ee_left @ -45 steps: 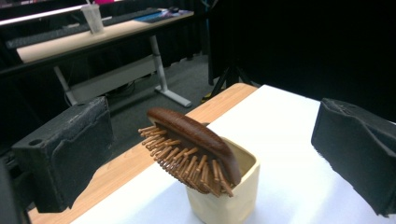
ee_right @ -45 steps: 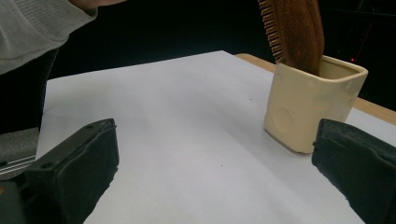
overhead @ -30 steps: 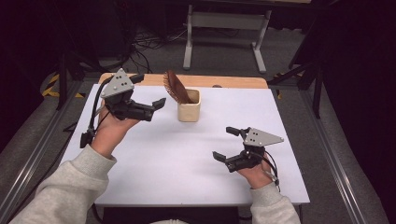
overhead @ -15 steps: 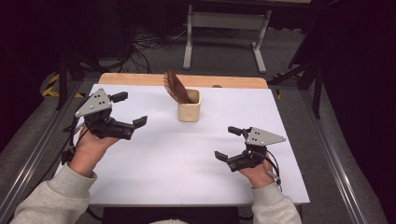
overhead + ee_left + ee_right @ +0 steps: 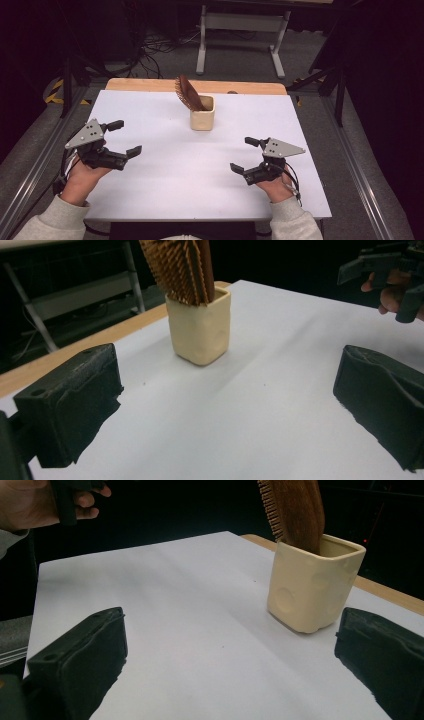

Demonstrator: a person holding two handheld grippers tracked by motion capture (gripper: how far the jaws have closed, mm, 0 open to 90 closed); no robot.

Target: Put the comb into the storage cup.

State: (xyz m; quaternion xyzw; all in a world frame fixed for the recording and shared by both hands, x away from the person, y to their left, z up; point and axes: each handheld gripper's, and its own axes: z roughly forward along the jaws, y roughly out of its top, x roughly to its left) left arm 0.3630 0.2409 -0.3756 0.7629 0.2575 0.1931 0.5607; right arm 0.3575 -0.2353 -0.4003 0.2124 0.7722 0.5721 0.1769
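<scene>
On the white table [image 5: 200, 170] the work looked finished, to judge by how things lay. Near the far edge stood a cream cup [image 5: 202, 114], upright, with a brown comb [image 5: 188, 93] leaning inside it, teeth up, so the cup's wall kept it standing. Both grippers rested well apart from the cup, toward the near corners: the left gripper [image 5: 120, 137] and the right gripper [image 5: 243, 155] each had jaws spread wide, holding nothing.
</scene>
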